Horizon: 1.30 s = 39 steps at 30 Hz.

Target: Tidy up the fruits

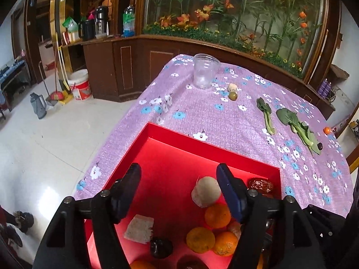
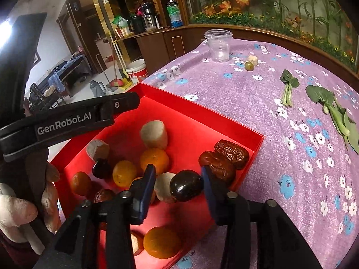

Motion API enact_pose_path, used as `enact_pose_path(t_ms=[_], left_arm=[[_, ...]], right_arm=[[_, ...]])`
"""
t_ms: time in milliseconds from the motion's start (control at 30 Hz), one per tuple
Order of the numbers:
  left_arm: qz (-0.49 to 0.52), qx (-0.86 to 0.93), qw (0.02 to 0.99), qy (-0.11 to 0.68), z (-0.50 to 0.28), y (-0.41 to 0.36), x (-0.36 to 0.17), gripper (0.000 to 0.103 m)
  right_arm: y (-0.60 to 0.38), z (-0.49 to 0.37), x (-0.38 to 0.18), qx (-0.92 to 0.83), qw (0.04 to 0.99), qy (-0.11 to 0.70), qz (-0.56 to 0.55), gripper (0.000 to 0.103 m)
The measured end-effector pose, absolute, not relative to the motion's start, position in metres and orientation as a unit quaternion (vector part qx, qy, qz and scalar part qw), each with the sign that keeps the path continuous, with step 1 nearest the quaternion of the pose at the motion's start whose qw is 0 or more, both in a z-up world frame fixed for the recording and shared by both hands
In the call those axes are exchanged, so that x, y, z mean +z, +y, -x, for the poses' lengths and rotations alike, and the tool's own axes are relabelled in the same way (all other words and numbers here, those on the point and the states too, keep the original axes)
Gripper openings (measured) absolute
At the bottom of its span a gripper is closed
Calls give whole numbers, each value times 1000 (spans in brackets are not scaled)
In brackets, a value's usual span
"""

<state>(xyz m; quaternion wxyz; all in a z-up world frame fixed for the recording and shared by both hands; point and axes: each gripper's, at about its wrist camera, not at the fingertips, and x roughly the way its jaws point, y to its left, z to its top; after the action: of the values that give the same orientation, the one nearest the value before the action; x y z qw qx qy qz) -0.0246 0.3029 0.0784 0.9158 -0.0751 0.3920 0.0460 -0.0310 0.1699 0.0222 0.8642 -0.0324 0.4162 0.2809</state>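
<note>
A red box (image 1: 213, 148) on the purple flowered cloth holds several oranges (image 1: 217, 215), pale peeled chunks (image 1: 206, 191), wrinkled red dates (image 2: 231, 151) and dark round fruits. My left gripper (image 1: 179, 180) hangs open over the box's bare middle with nothing between its fingers. My right gripper (image 2: 178, 174) is open low over the box's near right part. A glossy dark fruit (image 2: 186, 185) and a pale chunk (image 2: 165, 187) lie between its fingers, resting on the box floor. Farther out on the cloth lie a green fruit (image 1: 233, 95), a small orange (image 1: 327, 130) and a small dark fruit (image 1: 320, 145).
A clear plastic cup (image 1: 205, 71) stands at the cloth's far end, with a pale chunk (image 1: 232, 87) near it. Two leafy greens (image 1: 267, 114) (image 1: 298, 127) lie to the right. A gloved hand (image 2: 18, 213) holds the left gripper's body (image 2: 67, 118). The table edge drops to tiled floor on the left.
</note>
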Motion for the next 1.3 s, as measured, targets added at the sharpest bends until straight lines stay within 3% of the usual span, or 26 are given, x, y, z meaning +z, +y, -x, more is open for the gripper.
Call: enact_pose_path(t_ms=[100, 200, 667, 1300], left_arm=[[66, 51, 920, 383, 31, 298, 84, 78], [62, 53, 922, 379, 36, 295, 87, 78], [64, 63, 924, 373, 57, 290, 90, 79], [60, 151, 953, 256, 149, 278, 124, 99]], right_arm=[[169, 36, 25, 282, 866, 411, 35, 50], [168, 40, 28, 283, 868, 407, 34, 54], [168, 63, 37, 301, 866, 398, 36, 55], [147, 111, 46, 256, 895, 363, 48, 82]])
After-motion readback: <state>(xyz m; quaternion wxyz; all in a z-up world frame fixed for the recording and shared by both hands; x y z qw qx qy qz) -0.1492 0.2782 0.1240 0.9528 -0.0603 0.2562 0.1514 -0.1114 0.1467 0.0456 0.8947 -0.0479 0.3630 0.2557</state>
